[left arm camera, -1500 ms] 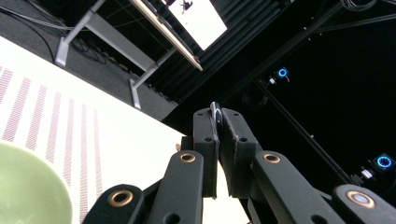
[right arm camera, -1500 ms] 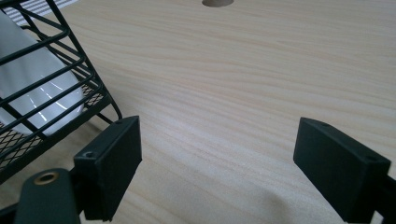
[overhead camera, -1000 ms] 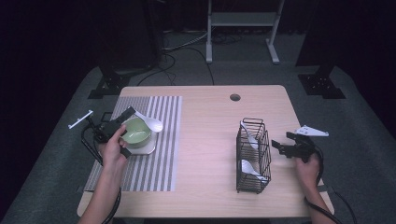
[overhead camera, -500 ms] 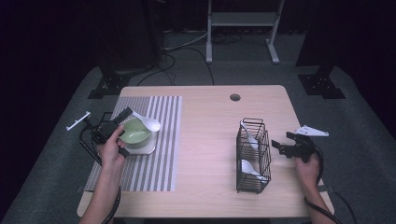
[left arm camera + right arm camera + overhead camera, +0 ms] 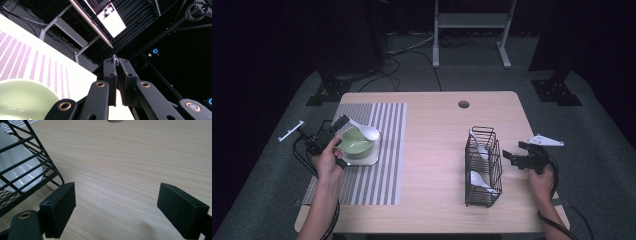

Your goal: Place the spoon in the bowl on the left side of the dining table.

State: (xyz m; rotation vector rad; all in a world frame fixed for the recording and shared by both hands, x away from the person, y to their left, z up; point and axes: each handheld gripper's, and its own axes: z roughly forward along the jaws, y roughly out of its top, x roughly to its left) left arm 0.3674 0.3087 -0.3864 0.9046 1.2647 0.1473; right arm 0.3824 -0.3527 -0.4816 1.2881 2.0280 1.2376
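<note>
My left gripper is shut on the handle of a white spoon, whose head hangs over the far rim of a green bowl. In the left gripper view the jaws press together on the thin handle end, with the bowl low at the left. The bowl stands on a small white plate on a striped mat. My right gripper stands open just right of a black wire rack that holds two white spoons. Between its jaws lies only bare table.
The rack's corner and a white spoon inside it sit close to the right gripper's left jaw. A round cable hole is at the table's far side. Bare wood lies between mat and rack. Desk legs and cables stand beyond the table.
</note>
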